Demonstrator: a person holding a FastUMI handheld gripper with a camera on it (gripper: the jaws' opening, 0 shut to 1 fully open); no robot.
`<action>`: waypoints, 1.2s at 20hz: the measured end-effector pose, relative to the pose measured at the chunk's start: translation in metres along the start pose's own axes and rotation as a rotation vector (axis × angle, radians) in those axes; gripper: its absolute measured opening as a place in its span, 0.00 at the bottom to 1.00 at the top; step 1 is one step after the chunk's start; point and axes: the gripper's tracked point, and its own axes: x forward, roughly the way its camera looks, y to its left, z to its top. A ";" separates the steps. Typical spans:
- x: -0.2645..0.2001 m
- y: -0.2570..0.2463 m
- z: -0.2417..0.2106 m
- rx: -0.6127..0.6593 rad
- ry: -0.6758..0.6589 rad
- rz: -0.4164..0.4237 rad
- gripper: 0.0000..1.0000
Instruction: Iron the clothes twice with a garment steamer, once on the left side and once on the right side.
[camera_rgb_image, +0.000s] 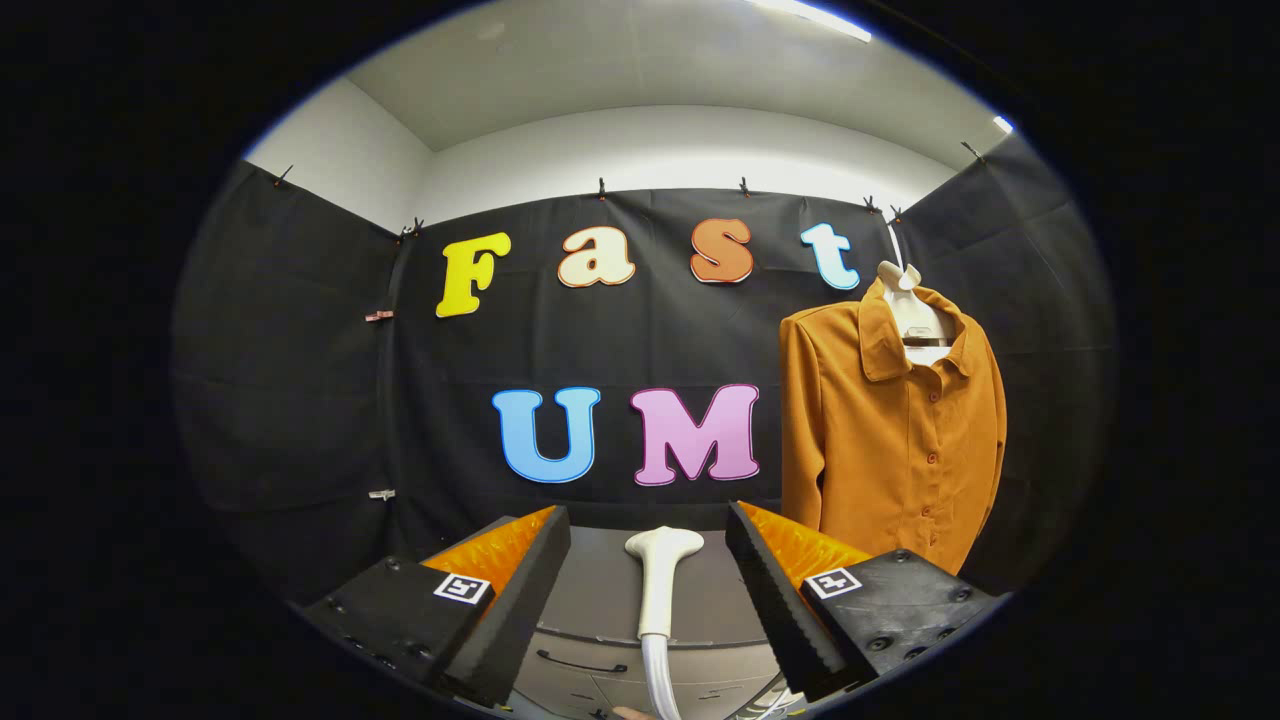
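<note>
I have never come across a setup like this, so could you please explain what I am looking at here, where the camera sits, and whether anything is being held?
This is a handheld tool rather than a robot arm: a person carries a two-finger gripper, and the camera rides on it, looking forward along the fingers. That is why the two fingers rise from the bottom of the round fisheye picture.

Between the fingers stands the white steamer head on its hose, set over a grey cabinet with drawers. The fingers are spread wide with gaps on both sides of the steamer, so nothing is gripped yet.

Beyond the right finger, an orange button-up shirt hangs on a hanger against the booth's black cloth wall. It is the garment to be steamed.
</note>
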 end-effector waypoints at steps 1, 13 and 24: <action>0.001 -0.001 -0.001 0.002 0.000 -0.003 0.98; 0.032 0.011 -0.024 0.013 0.063 0.006 0.98; 0.101 0.019 -0.084 -0.011 0.274 -0.042 0.99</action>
